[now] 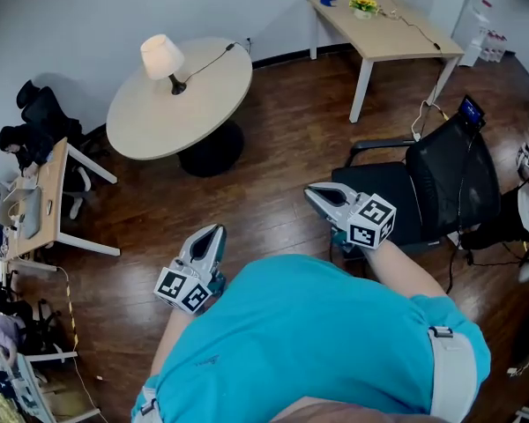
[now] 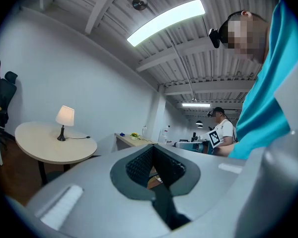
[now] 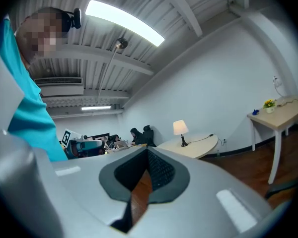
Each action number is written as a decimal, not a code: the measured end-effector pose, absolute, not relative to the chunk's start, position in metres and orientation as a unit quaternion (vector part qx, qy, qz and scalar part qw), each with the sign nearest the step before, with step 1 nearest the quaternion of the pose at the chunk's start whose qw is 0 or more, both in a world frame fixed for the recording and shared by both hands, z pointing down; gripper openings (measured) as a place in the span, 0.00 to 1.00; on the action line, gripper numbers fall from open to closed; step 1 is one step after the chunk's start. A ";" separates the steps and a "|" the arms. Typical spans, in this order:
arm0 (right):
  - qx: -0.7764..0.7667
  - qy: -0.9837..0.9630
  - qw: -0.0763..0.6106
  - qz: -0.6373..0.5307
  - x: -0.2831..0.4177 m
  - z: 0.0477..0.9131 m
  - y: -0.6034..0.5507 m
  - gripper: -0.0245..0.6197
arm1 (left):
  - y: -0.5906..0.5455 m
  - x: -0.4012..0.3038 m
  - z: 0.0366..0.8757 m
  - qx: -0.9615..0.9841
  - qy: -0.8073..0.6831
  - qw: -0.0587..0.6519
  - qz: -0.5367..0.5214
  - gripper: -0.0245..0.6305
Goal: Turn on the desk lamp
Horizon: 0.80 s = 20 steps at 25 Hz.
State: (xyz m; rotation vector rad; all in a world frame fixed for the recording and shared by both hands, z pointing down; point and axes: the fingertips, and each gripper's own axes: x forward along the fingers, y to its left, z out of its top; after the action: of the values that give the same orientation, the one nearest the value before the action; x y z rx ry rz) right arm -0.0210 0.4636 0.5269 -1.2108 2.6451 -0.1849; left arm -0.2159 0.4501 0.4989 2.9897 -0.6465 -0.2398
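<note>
The desk lamp, with a cream shade on a dark stem, stands unlit near the far edge of a round beige table. It is some way ahead of me, across bare wood floor. Its black cord runs off the table's right edge. My left gripper and right gripper are held in front of my body, both shut with nothing in them. The left gripper view shows the lamp at far left beyond the left gripper. In the right gripper view the lamp stands beyond the right gripper.
A black office chair stands just right of my right gripper. A rectangular desk with yellow flowers is at the back right. A cluttered desk and dark chairs line the left. Another person stands further off.
</note>
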 end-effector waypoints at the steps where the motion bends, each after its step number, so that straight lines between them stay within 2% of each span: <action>1: -0.416 0.901 0.108 -0.059 -0.019 0.527 0.466 0.04 | 0.452 -0.215 0.499 0.974 -0.209 0.035 -0.078 0.08; 20: -0.423 0.900 0.091 -0.043 -0.019 0.520 0.464 0.04 | 0.448 -0.227 0.491 0.972 -0.215 0.031 -0.086 0.08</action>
State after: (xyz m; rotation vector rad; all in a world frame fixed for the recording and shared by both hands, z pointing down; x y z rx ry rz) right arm -0.0188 0.4641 0.5204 -1.2586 2.6759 -0.1265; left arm -0.2274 0.4482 0.4909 2.9954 -0.6624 -0.2647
